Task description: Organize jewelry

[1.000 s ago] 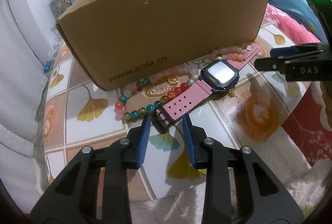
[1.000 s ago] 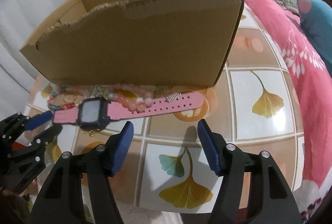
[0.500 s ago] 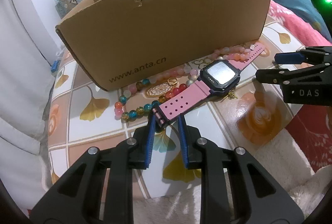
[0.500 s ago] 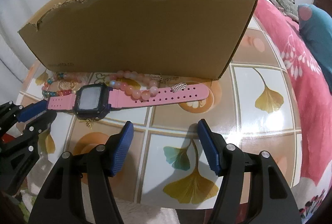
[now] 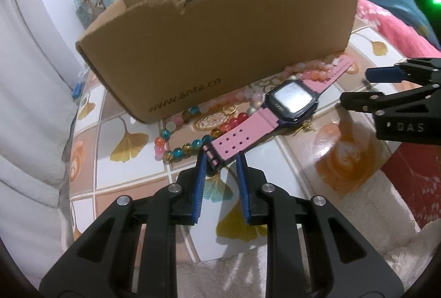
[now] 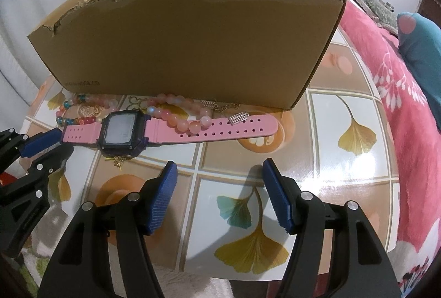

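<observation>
Nearest in the left wrist view, the left gripper (image 5: 220, 160) has its blue pads astride the buckle end of the pink watch (image 5: 278, 111); its jaws have just been closing, and the strap tip sits between them, the left pad against the buckle, the right pad at the strap's edge, so I read it as clenched on the strap end, though the contact on the right side is not fully plain. The watch lies flat on the table (image 5: 275, 157), which is patterned with ginkgo leaves, and its long axis runs from those pads away to the far right, ending close to the right-hand corner of the cardboard box (image 5: 220, 36). The right gripper (image 6: 219, 187) hangs over bare table with its jaws spread wide and nothing between them; the watch's long holed strap lies just beyond its fingertips, crosswise to them. The left gripper is plainly the nearer one, already at the strap, so the coming lift probably turns on that end grip, with the long free strap trailing. Farther on, the pink bead bracelet (image 6: 182, 116) rests partly over the strap and a small silver charm (image 6: 239, 117) lies on it, so both could be dragged along. A multicoloured bead bracelet (image 5: 176, 143) lies left of the watch, against the box front.
</observation>
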